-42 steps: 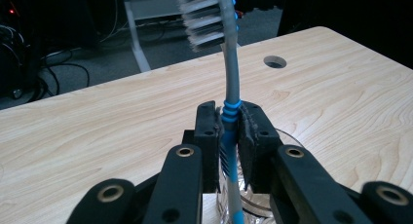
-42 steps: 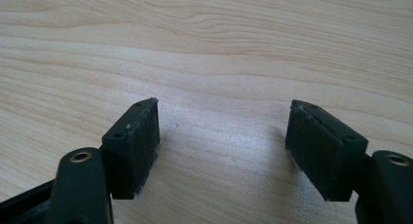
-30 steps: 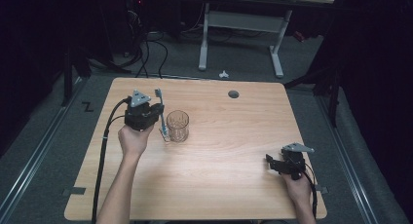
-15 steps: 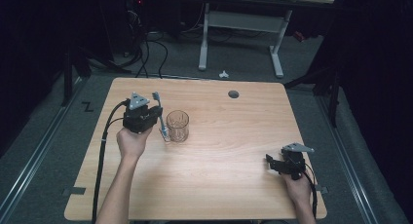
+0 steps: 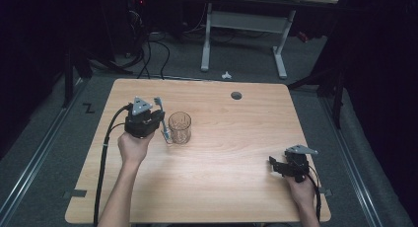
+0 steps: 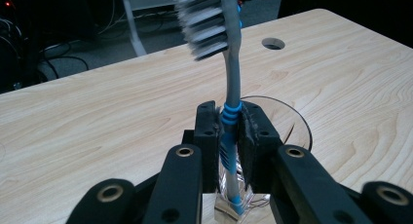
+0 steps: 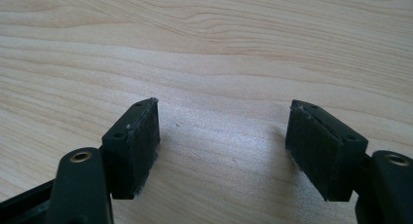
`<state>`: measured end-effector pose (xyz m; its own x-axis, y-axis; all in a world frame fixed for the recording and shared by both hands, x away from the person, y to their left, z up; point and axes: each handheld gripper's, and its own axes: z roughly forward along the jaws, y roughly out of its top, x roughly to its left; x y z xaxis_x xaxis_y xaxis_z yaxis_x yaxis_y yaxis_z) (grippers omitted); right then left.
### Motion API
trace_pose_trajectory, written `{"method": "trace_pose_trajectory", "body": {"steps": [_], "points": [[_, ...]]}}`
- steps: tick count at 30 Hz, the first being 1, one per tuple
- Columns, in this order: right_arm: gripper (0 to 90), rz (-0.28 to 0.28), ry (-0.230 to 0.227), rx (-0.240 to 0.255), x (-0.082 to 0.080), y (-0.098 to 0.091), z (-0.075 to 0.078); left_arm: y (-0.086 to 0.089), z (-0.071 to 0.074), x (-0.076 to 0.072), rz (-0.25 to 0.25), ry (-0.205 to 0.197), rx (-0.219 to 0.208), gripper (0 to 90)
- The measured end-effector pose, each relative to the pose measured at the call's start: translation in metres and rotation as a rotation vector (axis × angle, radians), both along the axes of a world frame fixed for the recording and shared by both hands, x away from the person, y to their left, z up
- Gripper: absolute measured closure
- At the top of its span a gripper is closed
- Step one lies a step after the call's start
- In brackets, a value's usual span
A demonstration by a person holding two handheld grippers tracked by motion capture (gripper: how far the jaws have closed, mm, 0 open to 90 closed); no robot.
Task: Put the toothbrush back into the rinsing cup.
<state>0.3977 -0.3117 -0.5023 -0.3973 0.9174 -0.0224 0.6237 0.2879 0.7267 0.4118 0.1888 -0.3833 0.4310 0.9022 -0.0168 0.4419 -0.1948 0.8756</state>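
- Left gripper point(image 6: 229, 136) clamps a toothbrush point(image 6: 231, 78) beside the glass tumbler point(image 5: 179, 128); placing step.
- Next, probably: lower handle into tumbler.
- Right gripper point(image 7: 221, 151): jaws wide, empty, over the table point(image 5: 236, 153).

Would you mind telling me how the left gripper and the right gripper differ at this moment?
The left gripper is shut on a toothbrush; the right gripper stands open with nothing between its jaws. The left gripper is beside the glass, in the left half of the table; the right gripper sits low near the table's right front corner, away from both. Both have black jaws, a trailing cable and a grey plate on top.
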Motion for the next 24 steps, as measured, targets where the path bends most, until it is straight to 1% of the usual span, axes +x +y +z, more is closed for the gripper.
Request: {"method": "trace_pose_trajectory", "body": {"steps": [2, 3, 8, 12, 15, 24], "points": [[28.7, 0.0, 0.0, 0.0, 0.0, 0.0, 0.0, 0.0, -0.002, 0.0, 0.002, 0.0, 0.004, 79.1], [28.7, 0.0, 0.0, 0.0, 0.0, 0.0, 0.0, 0.0, -0.003, -0.001, -0.001, 0.001, 0.0, 79.0], [28.7, 0.0, 0.0, 0.0, 0.0, 0.0, 0.0, -0.002, -0.006, -0.002, 0.0, -0.006, 0.013, 79.3], [28.7, 0.0, 0.0, 0.0, 0.0, 0.0, 0.0, -0.003, -0.008, -0.002, -0.004, -0.006, 0.01, 79.4], [28.8, 0.0, 0.0, 0.0, 0.0, 0.0, 0.0, -0.004, -0.009, -0.002, -0.006, -0.005, 0.019, 79.5], [28.8, 0.0, 0.0, 0.0, 0.0, 0.0, 0.0, -0.007, -0.014, -0.001, -0.008, -0.007, 0.02, 79.5]]}}
